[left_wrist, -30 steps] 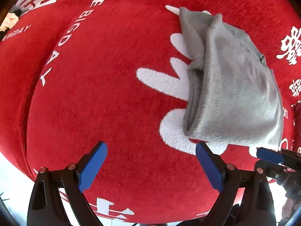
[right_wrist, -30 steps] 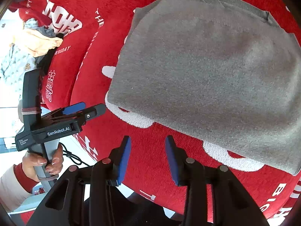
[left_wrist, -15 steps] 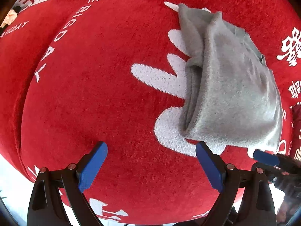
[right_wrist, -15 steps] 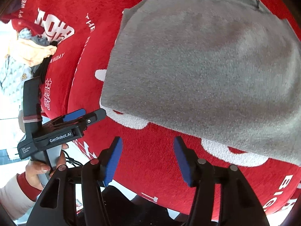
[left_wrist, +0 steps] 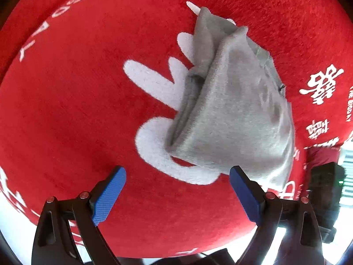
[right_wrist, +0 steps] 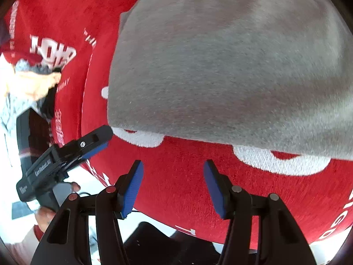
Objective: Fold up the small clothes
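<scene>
Both jaws are held open and empty: the left gripper [left_wrist: 176, 190] and right gripper [right_wrist: 173, 183] are poised just short of the folded grey garment [right_wrist: 231, 66], laid on the red printed cloth [left_wrist: 77, 110]. Crumpled clothes [right_wrist: 28, 84] are seen beyond, well apart.

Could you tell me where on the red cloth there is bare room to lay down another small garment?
The widest bare stretch of the red cloth lies left of the folded grey garment, out to the white lettering. A narrower strip lies between the garment's near edge and the table's front edge. The clothes pile is crowded.
</scene>
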